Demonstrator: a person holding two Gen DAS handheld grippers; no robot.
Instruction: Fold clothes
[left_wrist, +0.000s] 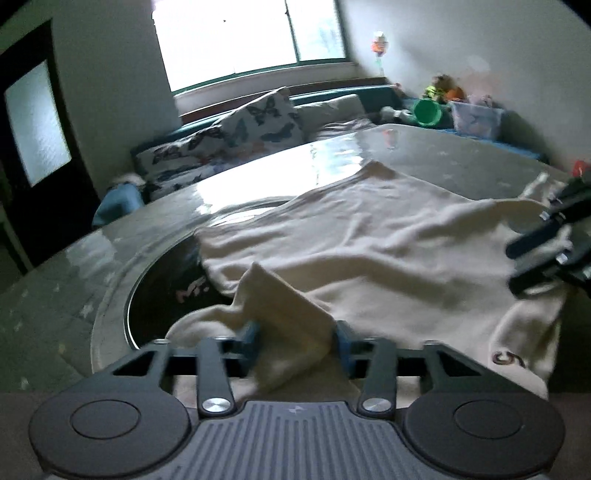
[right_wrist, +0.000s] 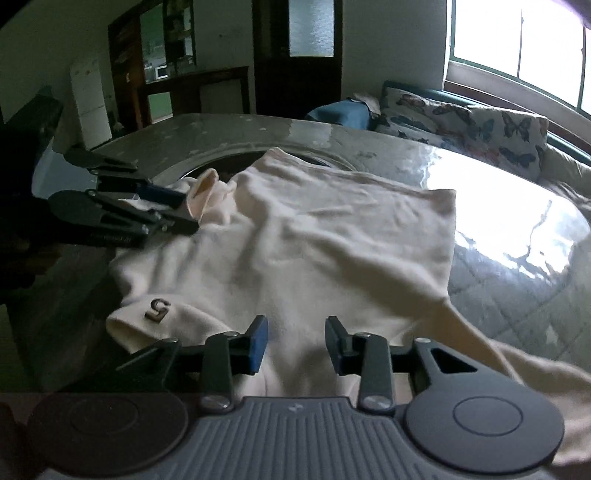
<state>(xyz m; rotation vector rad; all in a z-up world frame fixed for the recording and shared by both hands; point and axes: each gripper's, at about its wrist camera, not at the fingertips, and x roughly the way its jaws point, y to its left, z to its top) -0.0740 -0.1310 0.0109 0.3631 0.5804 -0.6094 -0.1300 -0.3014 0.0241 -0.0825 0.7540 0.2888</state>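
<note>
A cream garment (left_wrist: 369, 236) with a small brown "5" mark (left_wrist: 509, 359) lies spread on a glossy round table (left_wrist: 280, 162). In the left wrist view my left gripper (left_wrist: 295, 339) has a raised fold of the garment's edge between its blue pads, which stand apart with cloth filling the gap. My right gripper (left_wrist: 543, 254) shows at the right edge over the cloth. In the right wrist view my right gripper (right_wrist: 295, 341) is open just above the garment (right_wrist: 314, 240) near the "5" mark (right_wrist: 158, 309). The left gripper (right_wrist: 177, 206) holds a fold at the far left.
The table has a dark round inset (left_wrist: 166, 288) partly under the cloth. A sofa with butterfly cushions (left_wrist: 236, 133) stands behind it under a bright window (left_wrist: 251, 37). A green bucket (left_wrist: 426, 112) and a clear box (left_wrist: 476, 118) sit at the back right. A dark door (right_wrist: 295, 55) and cabinets lie beyond.
</note>
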